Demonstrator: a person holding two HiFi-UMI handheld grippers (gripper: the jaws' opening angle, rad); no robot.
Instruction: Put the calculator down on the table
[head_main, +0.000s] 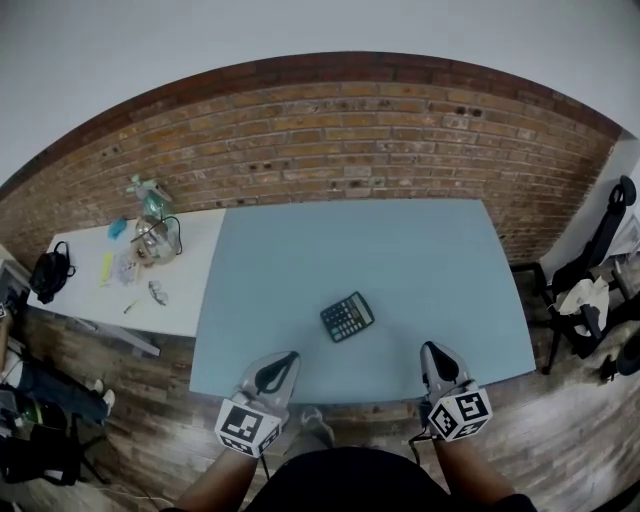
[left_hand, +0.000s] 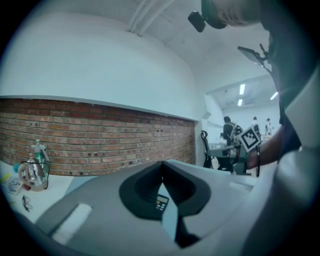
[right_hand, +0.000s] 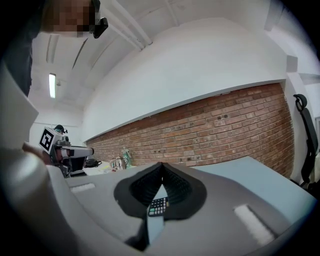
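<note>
A black calculator lies flat on the pale blue table, a little in front of the middle. Neither gripper touches it. My left gripper hovers at the table's near edge, left of the calculator, its jaws closed together with nothing held. My right gripper is at the near edge to the calculator's right, also shut and empty. In the left gripper view the calculator shows through the hollow below the closed tips. The right gripper view shows the calculator the same way, beyond its gripper.
A brick wall runs behind the table. A white side table at the left carries bottles, a clear jar and a black bag. A black office chair stands at the right on the wooden floor.
</note>
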